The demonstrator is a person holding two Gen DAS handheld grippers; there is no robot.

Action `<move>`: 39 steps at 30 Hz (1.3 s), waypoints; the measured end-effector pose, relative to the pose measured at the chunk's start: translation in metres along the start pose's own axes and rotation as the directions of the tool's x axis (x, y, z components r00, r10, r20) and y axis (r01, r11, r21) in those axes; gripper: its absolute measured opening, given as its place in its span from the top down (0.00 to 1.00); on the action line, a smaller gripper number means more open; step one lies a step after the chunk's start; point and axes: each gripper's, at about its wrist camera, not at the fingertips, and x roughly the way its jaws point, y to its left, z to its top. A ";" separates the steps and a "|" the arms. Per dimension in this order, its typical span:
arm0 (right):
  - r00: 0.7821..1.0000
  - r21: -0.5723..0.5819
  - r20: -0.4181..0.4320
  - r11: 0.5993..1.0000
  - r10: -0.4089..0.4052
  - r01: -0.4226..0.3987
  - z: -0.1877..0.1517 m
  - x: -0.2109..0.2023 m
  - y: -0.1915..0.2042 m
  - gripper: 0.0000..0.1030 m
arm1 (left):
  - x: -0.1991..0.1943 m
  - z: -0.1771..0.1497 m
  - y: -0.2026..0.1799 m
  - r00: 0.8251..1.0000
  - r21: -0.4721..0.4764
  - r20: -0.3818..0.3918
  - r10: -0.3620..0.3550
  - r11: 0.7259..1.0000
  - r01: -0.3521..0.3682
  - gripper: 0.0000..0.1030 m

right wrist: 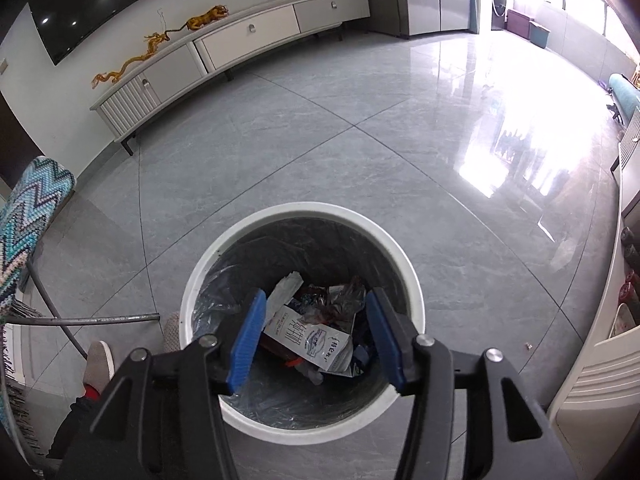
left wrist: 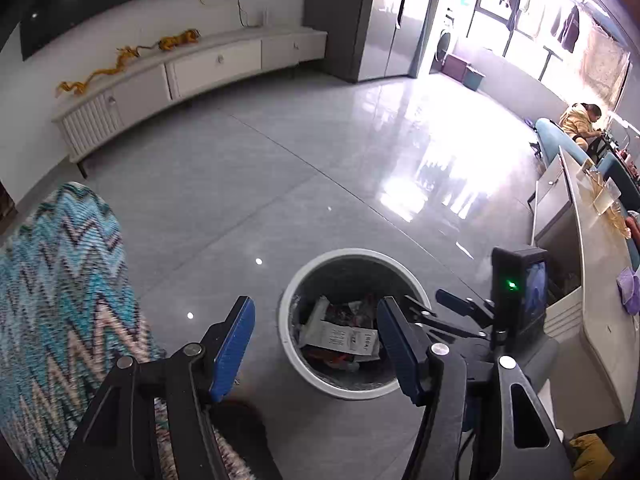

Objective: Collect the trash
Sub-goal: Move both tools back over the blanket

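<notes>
We're over the round white plastic trash bin (right wrist: 416, 304) with the dark liner, standing on the grey tile floor (right wrist: 360, 152). Right gripper (right wrist: 316, 336) hangs right above the bin mouth, blue pads spread moderately wide, nothing between them. Left gripper (left wrist: 316, 346) sits just beside the bin on its near side, also spread, also empty.

The trash is already inside the bin: a flat white printed sachet (right wrist: 308, 340) on top, crumpled clear and foil wrappers (right wrist: 340, 300) behind it, and a scrap of white paper (right wrist: 286, 286) at the far side of the pile. We see no loose trash on the floor around the bin, apart from a tiny speck (right wrist: 529, 346) to the bin's right, too small to identify.

Handling judgement: all of it looks light, thin and soft, with slick film surfaces. Any re-grab should pinch a folded or crumpled edge, not a flat face. The liner looks flimsy, so keep pads off it.
</notes>
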 end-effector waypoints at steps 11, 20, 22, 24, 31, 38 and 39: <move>0.969 -0.060 0.247 0.998 0.004 0.011 -0.006 -0.144 0.039 0.33 | -0.132 -0.045 0.032 0.934 -0.033 0.276 0.225 0.974 -0.225 0.26; 0.928 -0.139 0.366 0.990 0.064 -0.013 -0.018 -0.228 0.082 0.31 | -0.215 -0.092 0.061 0.878 -0.061 0.367 0.308 0.950 -0.308 0.21; 0.917 -0.159 0.390 0.987 0.078 -0.016 -0.022 -0.246 0.093 0.29 | -0.232 -0.100 0.070 0.865 -0.080 0.384 0.323 0.945 -0.317 0.21; 0.908 -0.180 0.410 0.983 0.091 -0.018 -0.025 -0.262 0.104 0.28 | -0.246 -0.108 0.079 0.853 -0.101 0.397 0.338 0.940 -0.325 0.20; 0.888 -0.256 0.440 0.966 0.135 -0.019 -0.034 -0.300 0.141 0.26 | -0.280 -0.135 0.117 0.820 -0.194 0.419 0.390 0.921 -0.338 0.19; 0.873 -0.328 0.454 0.945 0.175 -0.019 -0.040 -0.322 0.186 0.25 | -0.297 -0.165 0.169 0.798 -0.297 0.404 0.447 0.889 -0.348 0.16; 0.872 -0.338 0.455 0.941 0.181 -0.019 -0.040 -0.323 0.193 0.25 | -0.297 -0.168 0.177 0.795 -0.310 0.399 0.456 0.884 -0.351 0.16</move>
